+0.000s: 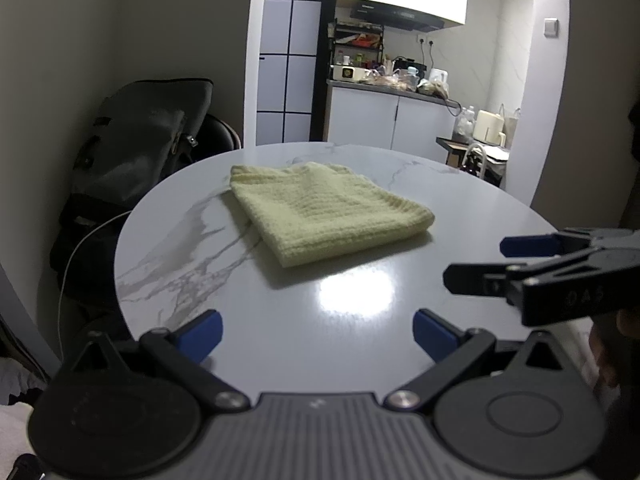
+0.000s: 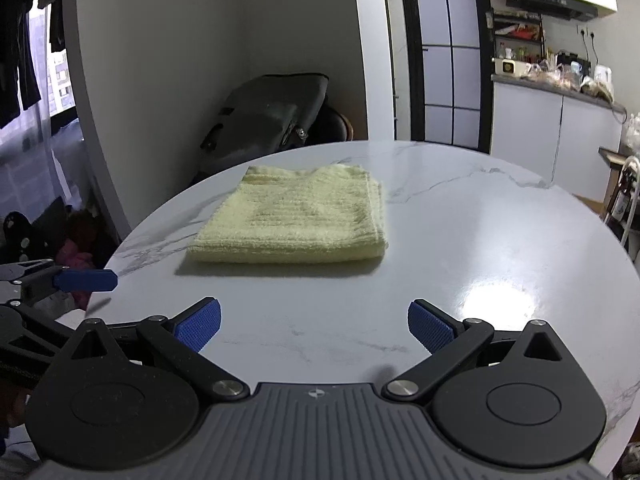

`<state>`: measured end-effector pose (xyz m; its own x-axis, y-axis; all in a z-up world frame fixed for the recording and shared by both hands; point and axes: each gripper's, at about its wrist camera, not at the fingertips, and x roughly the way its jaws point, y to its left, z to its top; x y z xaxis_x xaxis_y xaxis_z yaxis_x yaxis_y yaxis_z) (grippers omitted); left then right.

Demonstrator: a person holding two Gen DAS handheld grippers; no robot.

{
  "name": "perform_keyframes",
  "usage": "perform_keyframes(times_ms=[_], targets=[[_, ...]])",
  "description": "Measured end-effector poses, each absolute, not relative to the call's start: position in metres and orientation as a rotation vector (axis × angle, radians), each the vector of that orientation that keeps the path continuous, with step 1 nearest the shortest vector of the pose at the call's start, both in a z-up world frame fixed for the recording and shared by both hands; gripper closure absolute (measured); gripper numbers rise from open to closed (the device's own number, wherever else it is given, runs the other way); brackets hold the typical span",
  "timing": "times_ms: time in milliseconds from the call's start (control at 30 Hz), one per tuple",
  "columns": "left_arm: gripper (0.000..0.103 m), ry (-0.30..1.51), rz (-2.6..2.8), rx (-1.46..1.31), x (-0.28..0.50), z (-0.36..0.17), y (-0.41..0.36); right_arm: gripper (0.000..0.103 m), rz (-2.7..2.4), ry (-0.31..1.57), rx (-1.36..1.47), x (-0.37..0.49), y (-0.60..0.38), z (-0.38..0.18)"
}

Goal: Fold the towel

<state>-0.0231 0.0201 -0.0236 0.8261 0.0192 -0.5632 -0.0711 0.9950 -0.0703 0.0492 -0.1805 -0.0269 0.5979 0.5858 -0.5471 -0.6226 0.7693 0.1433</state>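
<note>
A pale yellow towel [image 1: 328, 212] lies folded into a thick square on the round white marble table [image 1: 360, 340]; it also shows in the right wrist view [image 2: 296, 216]. My left gripper [image 1: 316, 332] is open and empty, held over the table's near edge, short of the towel. My right gripper [image 2: 314, 324] is open and empty, also back from the towel. The right gripper shows at the right edge of the left wrist view [image 1: 516, 258]. A blue pad of the left gripper shows at the left edge of the right wrist view [image 2: 86, 280].
A dark bag [image 1: 136, 140] rests on a chair behind the table by the wall. A white cable [image 1: 76, 248] hangs at the table's left side. A kitchen counter [image 1: 392, 88] with clutter stands beyond the doorway. A bright light glare [image 1: 356, 290] reflects on the tabletop.
</note>
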Motion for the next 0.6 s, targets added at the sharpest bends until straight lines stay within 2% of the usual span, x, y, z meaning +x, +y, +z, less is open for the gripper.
perform_keyframes(times_ms=[600], targets=[[0.000, 0.613, 0.046, -0.087, -0.0263, -0.0279, 0.0202, 0.001, 0.688, 0.636, -0.131, 0.0479, -0.1709, -0.0325]])
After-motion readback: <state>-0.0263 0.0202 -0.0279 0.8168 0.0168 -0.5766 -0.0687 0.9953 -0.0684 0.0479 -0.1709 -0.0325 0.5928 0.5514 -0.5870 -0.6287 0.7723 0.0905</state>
